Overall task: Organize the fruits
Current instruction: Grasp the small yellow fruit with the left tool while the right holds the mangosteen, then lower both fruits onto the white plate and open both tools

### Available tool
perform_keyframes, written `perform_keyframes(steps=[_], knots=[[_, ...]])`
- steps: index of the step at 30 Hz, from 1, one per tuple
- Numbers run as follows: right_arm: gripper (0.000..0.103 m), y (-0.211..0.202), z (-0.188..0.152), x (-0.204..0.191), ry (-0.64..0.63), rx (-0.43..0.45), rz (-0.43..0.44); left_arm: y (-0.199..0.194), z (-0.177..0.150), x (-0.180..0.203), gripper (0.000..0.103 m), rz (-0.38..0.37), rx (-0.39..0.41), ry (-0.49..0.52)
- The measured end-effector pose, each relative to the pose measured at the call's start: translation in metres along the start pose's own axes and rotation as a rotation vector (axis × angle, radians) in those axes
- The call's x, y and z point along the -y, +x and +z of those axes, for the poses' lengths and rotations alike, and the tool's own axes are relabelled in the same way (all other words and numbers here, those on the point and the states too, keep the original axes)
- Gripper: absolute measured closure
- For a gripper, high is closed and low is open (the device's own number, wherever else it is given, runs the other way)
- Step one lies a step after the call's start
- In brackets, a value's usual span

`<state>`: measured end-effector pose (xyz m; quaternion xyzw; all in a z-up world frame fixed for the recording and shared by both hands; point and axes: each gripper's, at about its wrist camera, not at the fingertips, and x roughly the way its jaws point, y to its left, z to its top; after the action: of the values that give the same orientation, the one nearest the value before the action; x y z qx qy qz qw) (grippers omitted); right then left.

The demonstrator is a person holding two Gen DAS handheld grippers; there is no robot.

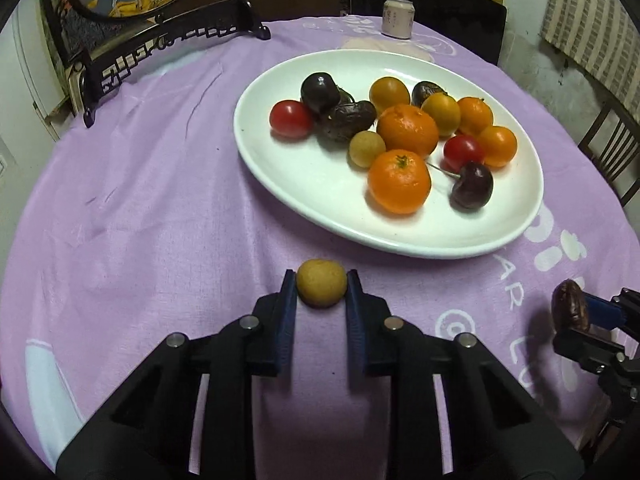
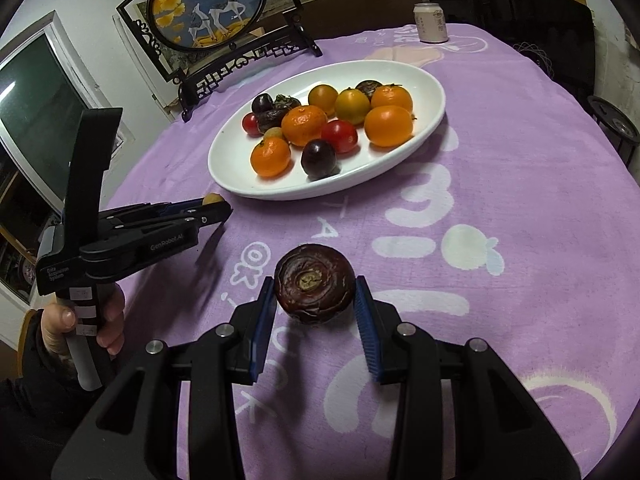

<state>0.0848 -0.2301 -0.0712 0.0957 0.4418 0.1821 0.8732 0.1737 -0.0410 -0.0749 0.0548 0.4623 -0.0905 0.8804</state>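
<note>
Left gripper [image 1: 321, 289] fingers clamp a longan [image 1: 321, 288] near the plate [image 1: 304, 184]. Right gripper [image 2: 315, 285] fingers clamp a dark fruit [image 2: 315, 283] above the desk [image 2: 520, 168].

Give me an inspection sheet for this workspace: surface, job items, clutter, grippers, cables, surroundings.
Surface: round table under a purple tablecloth, wrinkled.
Job's things: white oval plate with oranges, red tomatoes, yellow and dark fruits; small yellow fruit and dark wrinkled fruit off the plate, in the grippers.
Clutter: drink can at the far edge.
Grippers: left gripper shut on the small yellow fruit; right gripper shut on the dark wrinkled fruit.
Cables: nothing seen.
Surroundings: framed deer screen on the table; chair to the right.
</note>
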Motion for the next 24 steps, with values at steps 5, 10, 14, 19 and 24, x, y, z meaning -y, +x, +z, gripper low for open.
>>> perform_keyframes(steps=[5,10,14,19,24], knots=[[0.064,0.0,0.002,-0.003,-0.004,0.0,-0.005,-0.011,-0.006,0.0,0.078,-0.048,0.002,-0.018],[0.064,-0.002,0.008,-0.006,-0.014,0.008,-0.02,-0.046,-0.014,0.005,0.078,-0.112,0.054,-0.021],[0.064,-0.007,0.026,-0.012,-0.044,0.041,-0.039,-0.068,0.0,0.01,0.078,-0.122,0.106,0.007],[0.064,-0.003,0.068,-0.018,-0.087,0.092,-0.071,-0.061,0.052,0.007,0.078,-0.113,0.119,-0.021],[0.064,0.03,0.116,-0.017,-0.115,0.076,-0.13,-0.034,0.107,0.009,0.077,-0.1,0.107,-0.062]])
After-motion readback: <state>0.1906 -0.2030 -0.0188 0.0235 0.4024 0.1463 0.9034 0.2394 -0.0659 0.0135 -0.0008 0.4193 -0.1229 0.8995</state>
